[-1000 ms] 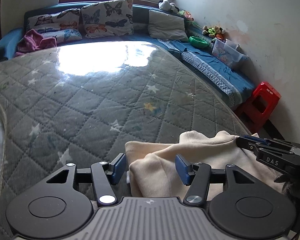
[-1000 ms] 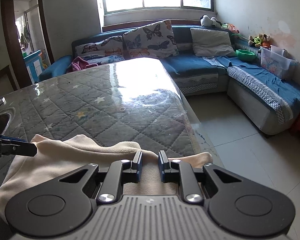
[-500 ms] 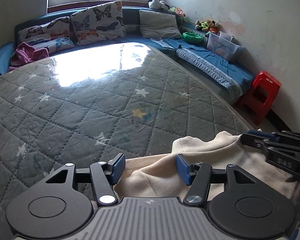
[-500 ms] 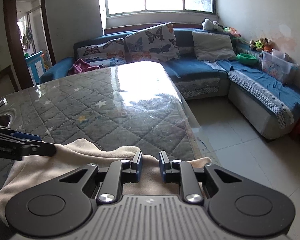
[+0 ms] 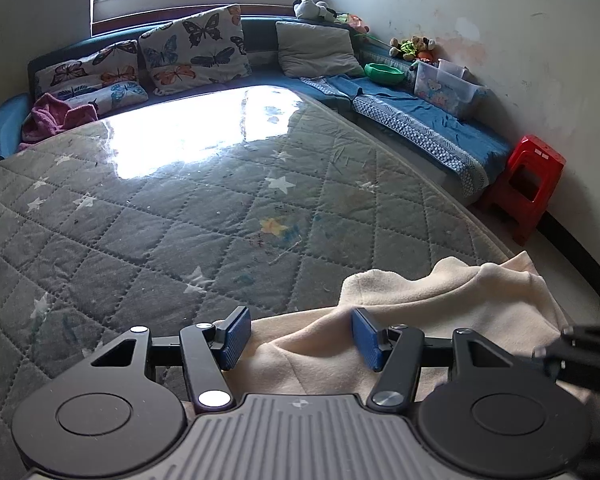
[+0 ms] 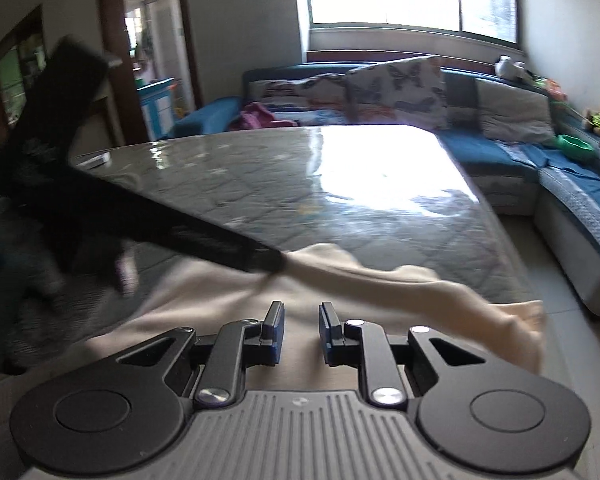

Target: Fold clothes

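The cream cloth (image 5: 440,312) lies rumpled, not yet a neat fold, at the table's (image 5: 180,220) lower-right edge, both the left tool (image 5: 300,338) and right tool (image 6: 301,332) gaping, gripping nothing.

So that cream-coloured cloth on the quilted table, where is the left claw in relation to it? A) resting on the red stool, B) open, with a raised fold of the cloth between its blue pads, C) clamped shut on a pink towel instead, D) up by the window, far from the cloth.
B: the left claw stands open, its blue pads either side of a raised fold of the cream cloth.
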{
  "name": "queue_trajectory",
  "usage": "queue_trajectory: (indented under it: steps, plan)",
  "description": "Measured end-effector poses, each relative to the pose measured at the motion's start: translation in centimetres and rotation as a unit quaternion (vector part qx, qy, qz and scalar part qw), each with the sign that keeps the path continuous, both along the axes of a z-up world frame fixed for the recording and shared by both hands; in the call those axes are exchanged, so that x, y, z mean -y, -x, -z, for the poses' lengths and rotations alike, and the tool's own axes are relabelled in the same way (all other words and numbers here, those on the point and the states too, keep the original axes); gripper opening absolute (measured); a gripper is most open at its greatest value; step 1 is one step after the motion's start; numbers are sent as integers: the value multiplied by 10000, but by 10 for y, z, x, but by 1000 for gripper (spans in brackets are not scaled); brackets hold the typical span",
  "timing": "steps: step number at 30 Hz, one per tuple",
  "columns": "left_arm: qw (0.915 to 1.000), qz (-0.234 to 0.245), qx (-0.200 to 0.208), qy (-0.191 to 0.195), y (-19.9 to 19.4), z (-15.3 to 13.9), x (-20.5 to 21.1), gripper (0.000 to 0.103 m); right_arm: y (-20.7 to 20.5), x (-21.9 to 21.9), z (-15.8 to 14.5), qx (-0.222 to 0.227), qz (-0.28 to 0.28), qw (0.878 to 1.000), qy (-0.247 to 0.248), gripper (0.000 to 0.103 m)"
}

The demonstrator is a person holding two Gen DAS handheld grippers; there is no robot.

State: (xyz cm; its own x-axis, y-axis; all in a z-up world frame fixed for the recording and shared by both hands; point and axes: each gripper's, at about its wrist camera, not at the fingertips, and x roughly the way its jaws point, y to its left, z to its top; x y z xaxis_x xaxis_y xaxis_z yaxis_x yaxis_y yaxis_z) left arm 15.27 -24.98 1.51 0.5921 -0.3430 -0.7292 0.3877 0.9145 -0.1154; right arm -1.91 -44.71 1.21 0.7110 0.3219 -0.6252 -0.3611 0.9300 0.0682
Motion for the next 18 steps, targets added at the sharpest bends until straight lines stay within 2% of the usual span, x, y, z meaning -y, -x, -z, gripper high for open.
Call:
queue_trajectory:
  steps: [14,18]
  plan:
    - [10000,-56,49,2,0,3,1,60,54,-32,4,86,-596,9980,202,22]
    - [9999,-44,95,47,4,-1,-1,60,65,-23,-3,102,-502,9987,80,22]
